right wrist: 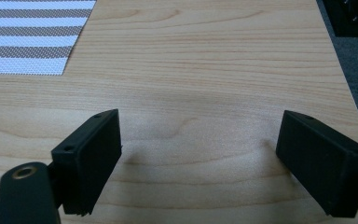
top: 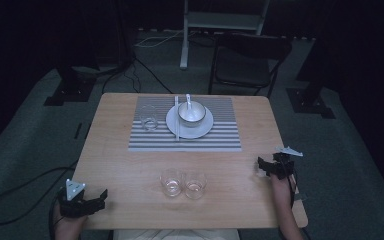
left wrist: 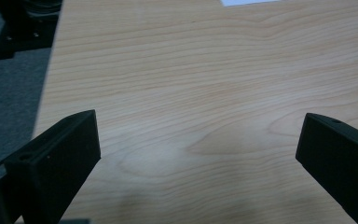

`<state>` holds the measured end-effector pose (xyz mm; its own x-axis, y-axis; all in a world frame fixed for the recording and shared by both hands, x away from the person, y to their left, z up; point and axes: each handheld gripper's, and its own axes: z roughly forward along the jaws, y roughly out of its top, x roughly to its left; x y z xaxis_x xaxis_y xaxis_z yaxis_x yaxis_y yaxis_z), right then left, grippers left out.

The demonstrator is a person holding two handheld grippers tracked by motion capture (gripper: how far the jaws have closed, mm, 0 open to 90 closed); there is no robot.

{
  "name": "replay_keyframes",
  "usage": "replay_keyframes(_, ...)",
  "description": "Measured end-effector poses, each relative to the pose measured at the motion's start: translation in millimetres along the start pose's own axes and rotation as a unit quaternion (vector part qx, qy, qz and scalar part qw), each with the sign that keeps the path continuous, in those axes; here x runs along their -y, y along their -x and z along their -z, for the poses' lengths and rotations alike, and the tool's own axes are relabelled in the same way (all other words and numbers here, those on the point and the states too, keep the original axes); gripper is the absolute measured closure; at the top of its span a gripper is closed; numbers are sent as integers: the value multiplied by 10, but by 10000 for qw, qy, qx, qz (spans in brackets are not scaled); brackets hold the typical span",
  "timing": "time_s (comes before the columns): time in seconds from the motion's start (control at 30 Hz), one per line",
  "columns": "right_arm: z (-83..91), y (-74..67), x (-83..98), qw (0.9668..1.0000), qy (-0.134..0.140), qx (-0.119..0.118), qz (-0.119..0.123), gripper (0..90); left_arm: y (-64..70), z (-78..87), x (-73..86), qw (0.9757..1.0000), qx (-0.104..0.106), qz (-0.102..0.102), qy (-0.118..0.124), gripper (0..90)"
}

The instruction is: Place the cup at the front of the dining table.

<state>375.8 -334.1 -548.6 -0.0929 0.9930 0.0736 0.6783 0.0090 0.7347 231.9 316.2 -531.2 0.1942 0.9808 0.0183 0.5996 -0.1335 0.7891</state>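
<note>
Two clear glasses (top: 171, 182) (top: 195, 184) stand side by side near the front of the wooden table (top: 130, 165). On a striped placemat (top: 220, 132) farther back sit a third glass (top: 149, 118), a white plate (top: 204, 129), a bowl (top: 192, 114) with a spoon in it, and chopsticks (top: 176, 120). My left gripper (top: 92, 200) is at the front left corner, open, nothing between its jaws (left wrist: 198, 154). My right gripper (top: 266, 166) hovers at the right edge, open and empty (right wrist: 198, 154).
A dark folding chair (top: 247, 60) stands beyond the far edge, with a white stand (top: 220, 22) behind it. Cables run over the grey floor at the left. Bare wood lies between the two glasses and the placemat.
</note>
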Motion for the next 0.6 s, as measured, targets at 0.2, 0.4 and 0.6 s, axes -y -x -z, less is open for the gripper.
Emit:
replay_keyframes(0.2,1,-1,1,10000,4,0,10,135,-52,15,31,9999,-90,76,-24,3)
replay_keyframes(0.4,1,-1,1,10000,5,-5,11,135,-75,10,56,9998,-103,141,-34,4)
replay_keyframes(0.6,-2,-9,-1,10000,5,-3,45,135,-139,63,72,9988,-366,326,81,3)
